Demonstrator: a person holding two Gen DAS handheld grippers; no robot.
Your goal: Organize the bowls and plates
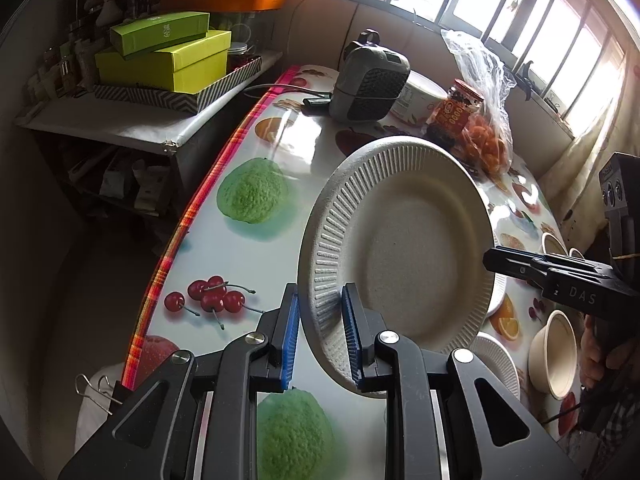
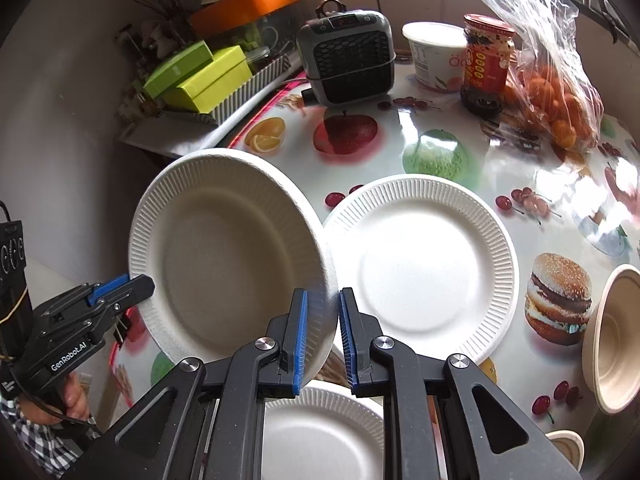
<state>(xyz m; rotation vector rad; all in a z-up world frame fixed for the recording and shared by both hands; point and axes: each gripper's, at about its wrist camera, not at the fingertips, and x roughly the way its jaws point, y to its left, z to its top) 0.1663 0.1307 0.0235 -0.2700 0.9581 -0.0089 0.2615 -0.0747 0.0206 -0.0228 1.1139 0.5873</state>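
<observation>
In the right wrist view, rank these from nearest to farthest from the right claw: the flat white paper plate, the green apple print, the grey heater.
1. Flat white paper plate, just ahead.
2. Green apple print, beyond it.
3. Grey heater, far edge, left.

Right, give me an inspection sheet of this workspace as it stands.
Surface: table under a glossy fruit-print cloth.
Job's things: held plate tilted in the air; flat plate and nearer plate on the table; bowl at the right edge.
Clutter: heater, tub, jar, bag of oranges at the far side.
Grippers: left gripper shut on the held plate's rim; right gripper straddles the opposite rim, and whether it is clamped cannot be told.
Cables: grey cable runs toward the heater.
Surroundings: side shelf with green boxes; windows behind.
</observation>
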